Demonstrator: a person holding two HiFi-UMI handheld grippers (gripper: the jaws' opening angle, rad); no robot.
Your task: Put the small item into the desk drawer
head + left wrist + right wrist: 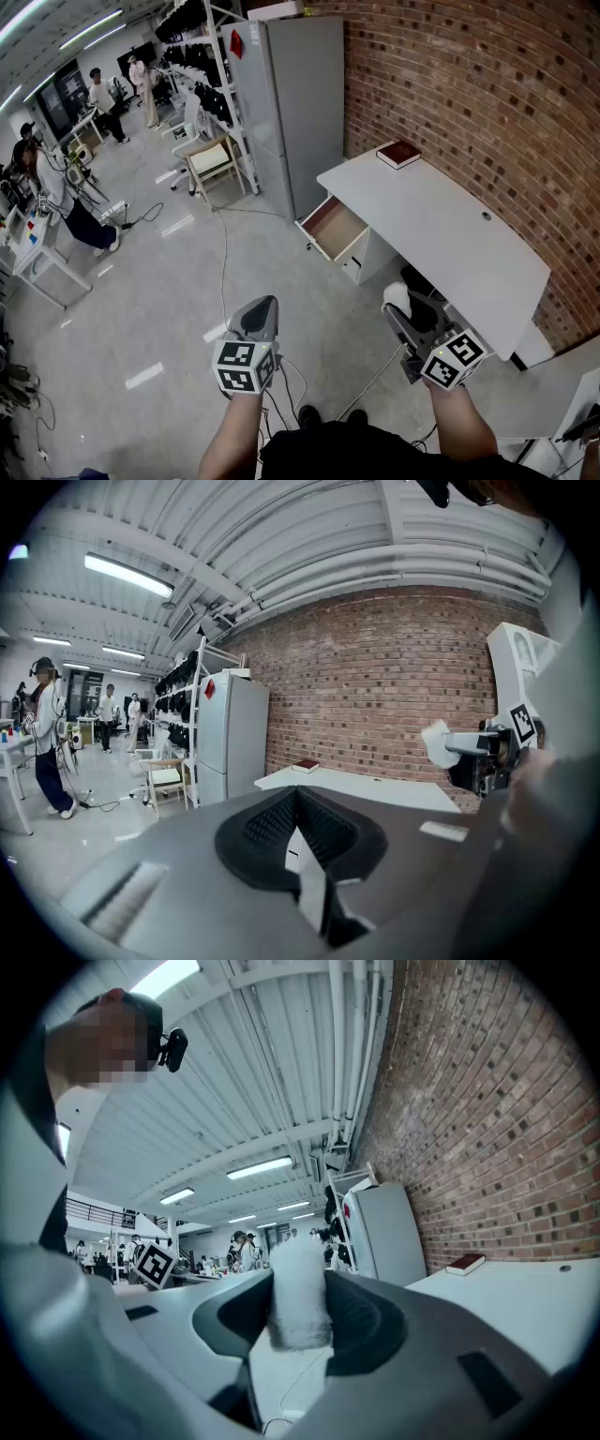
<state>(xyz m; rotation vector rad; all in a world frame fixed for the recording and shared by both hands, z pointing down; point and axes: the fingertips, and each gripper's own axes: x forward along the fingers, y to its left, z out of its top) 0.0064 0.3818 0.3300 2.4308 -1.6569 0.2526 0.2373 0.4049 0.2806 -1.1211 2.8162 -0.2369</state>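
Observation:
My right gripper (396, 300) is shut on a small white fluffy item (298, 1290), which shows as a white tuft (396, 295) at its tip in the head view and at the far right (437, 744) in the left gripper view. It hovers near the front edge of the white desk (441, 234). The desk drawer (333, 227) stands pulled open on the desk's left side, its brown inside empty. My left gripper (260, 317) hangs over the floor to the left, shut with nothing between its jaws (298, 829).
A dark red book (398, 154) lies on the desk's far corner by the brick wall (469, 103). A grey cabinet (300, 103) stands beyond the drawer. Cables (223, 253) trail across the floor. People (56, 192) work at tables at the far left.

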